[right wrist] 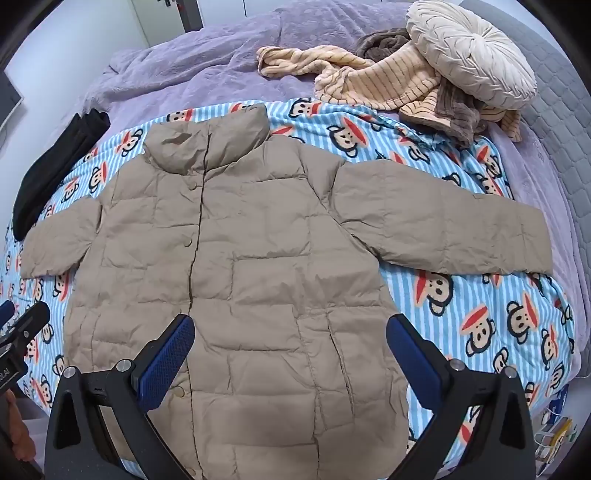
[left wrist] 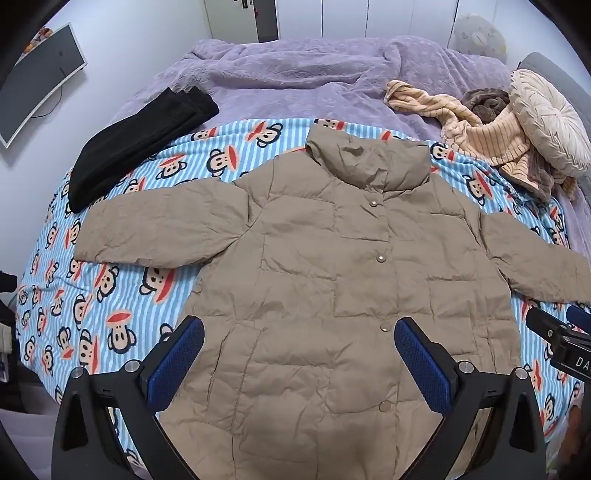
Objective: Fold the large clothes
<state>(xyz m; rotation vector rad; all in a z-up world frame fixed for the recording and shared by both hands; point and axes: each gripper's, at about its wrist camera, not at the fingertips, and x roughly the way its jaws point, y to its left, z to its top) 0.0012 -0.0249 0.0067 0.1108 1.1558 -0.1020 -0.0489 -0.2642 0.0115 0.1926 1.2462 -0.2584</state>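
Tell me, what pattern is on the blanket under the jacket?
Blue-and-white stripes with cartoon monkey faces; clearest in the right wrist view.

This is a bedroom in a home. A wide bed (left wrist: 258, 74) fills nearly the whole view, covered with a fluffy lilac blanket (left wrist: 295, 70) and, over its near part, a blue-striped fleece throw (right wrist: 461, 295) printed with cartoon monkey faces. At the far right of the bed lie a round pleated cushion (right wrist: 472, 62) and a rumpled pile of striped house clothes (right wrist: 369, 85); folded black trousers (left wrist: 136, 140) rest at the left. A curved monitor (left wrist: 40, 77) stands against the pale wall on the left, and white wardrobe doors (left wrist: 351, 18) close off the far side.
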